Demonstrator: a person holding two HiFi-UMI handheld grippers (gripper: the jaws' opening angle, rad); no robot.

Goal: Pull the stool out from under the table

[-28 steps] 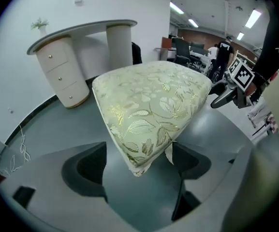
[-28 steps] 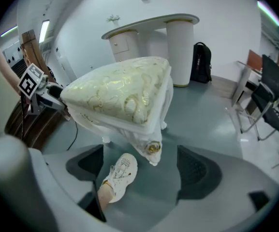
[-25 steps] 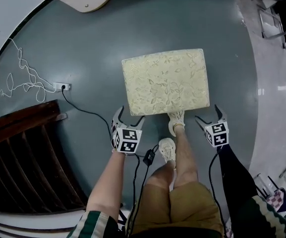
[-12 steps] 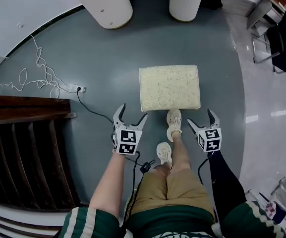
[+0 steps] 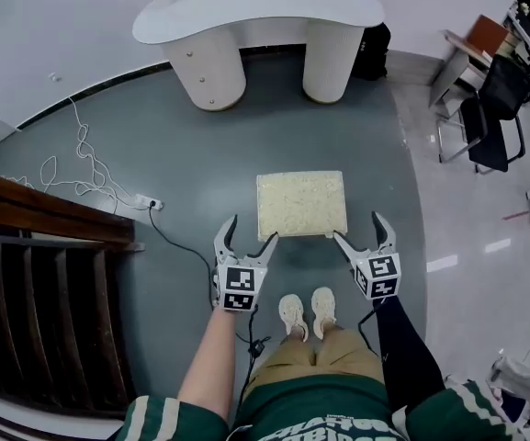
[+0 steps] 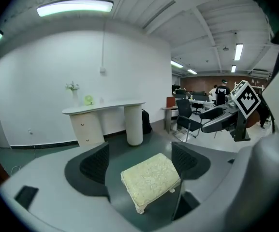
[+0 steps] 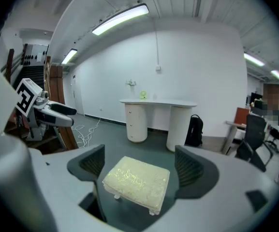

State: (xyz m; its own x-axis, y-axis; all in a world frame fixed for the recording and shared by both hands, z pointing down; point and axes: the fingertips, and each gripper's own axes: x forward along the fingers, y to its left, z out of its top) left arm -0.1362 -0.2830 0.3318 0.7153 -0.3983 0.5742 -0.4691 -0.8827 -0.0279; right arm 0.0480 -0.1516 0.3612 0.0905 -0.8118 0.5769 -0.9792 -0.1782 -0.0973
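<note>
Cream brocade stool (image 5: 301, 205) on grey floor, well clear of white table (image 5: 255, 12) beyond its far edge, bare floor between; left gripper (image 5: 251, 230) off stool's near-left corner, jaws spread, nothing between pads; right gripper (image 5: 356, 226) off near-right corner, jaws likewise spread and empty; both held apart from stool, not touching; person's shoes (image 5: 307, 312) just behind stool's near edge; judgement: pull-out looks done, stool released; next move calls for no further grip, at most small straightening nudge.
</note>
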